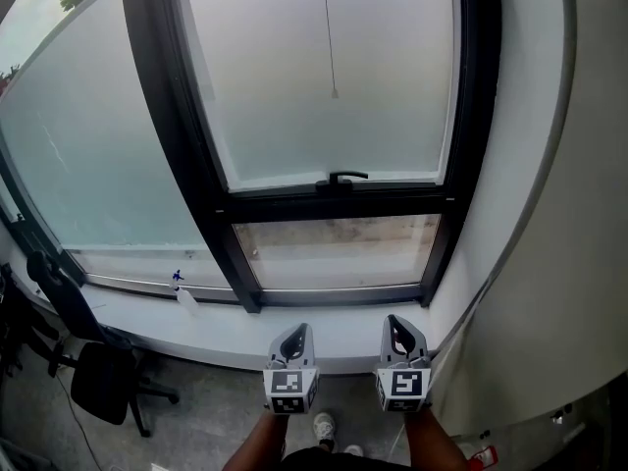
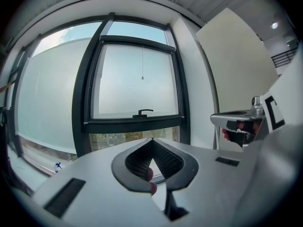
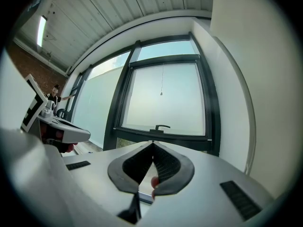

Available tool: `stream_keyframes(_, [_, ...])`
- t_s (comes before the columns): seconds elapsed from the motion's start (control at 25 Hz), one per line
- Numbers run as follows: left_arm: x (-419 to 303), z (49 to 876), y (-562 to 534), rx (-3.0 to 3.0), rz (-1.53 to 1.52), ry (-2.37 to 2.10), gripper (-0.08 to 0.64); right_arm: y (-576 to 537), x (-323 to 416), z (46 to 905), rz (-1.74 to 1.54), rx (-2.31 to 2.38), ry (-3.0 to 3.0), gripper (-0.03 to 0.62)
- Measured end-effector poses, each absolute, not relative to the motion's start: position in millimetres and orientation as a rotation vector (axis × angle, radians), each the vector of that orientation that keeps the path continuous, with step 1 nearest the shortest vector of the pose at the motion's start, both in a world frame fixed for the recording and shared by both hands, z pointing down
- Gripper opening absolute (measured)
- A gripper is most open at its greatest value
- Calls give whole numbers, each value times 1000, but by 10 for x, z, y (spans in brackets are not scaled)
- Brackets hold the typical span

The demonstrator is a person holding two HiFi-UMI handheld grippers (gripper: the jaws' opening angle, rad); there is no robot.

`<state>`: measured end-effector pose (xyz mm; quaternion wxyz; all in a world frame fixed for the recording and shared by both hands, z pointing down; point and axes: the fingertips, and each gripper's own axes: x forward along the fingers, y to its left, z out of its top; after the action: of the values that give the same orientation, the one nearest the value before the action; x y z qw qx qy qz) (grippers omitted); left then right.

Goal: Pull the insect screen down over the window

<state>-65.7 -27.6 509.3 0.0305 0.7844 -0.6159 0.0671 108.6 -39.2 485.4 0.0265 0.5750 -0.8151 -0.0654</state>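
Where the white sill (image 1: pixel 245 327) runs under the glass, the only container I can find is a small bottle (image 1: pixel 185 299) with a blue top, lying at about 10 o'clock from the two tools; what is in it I cannot tell.

The left hand-held gripper (image 1: pixel 293 335) has its jaws pressed together tip to tip with nothing between them, and its own view confirms the ribbed pads meeting at a point. The right hand-held gripper (image 1: pixel 396 326) is the same: jaws together, empty, touching nothing. The two sit side by side, apart from each other, just short of the sill.

The window (image 1: pixel 324 77) stands at 12 o'clock from both, a black-framed sash with a milky pane. A thin cord (image 1: pixel 330 37) hangs down the middle of that pane, and a black handle (image 1: pixel 341 177) sits on the sash's lower rail. I cannot make out the insect screen itself against the pale glass. Below the rail a clearer strip of glass (image 1: pixel 334 238) shows the outdoors.

An office chair (image 1: pixel 103 381) stands on the floor at 8 o'clock.
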Motion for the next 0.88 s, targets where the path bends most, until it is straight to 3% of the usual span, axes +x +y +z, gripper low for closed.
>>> stream_keyframes(0.88, [-1131,5118,-1895,2537,189,-1785,3,-1934,721,4907,-222,1878,-2411,3])
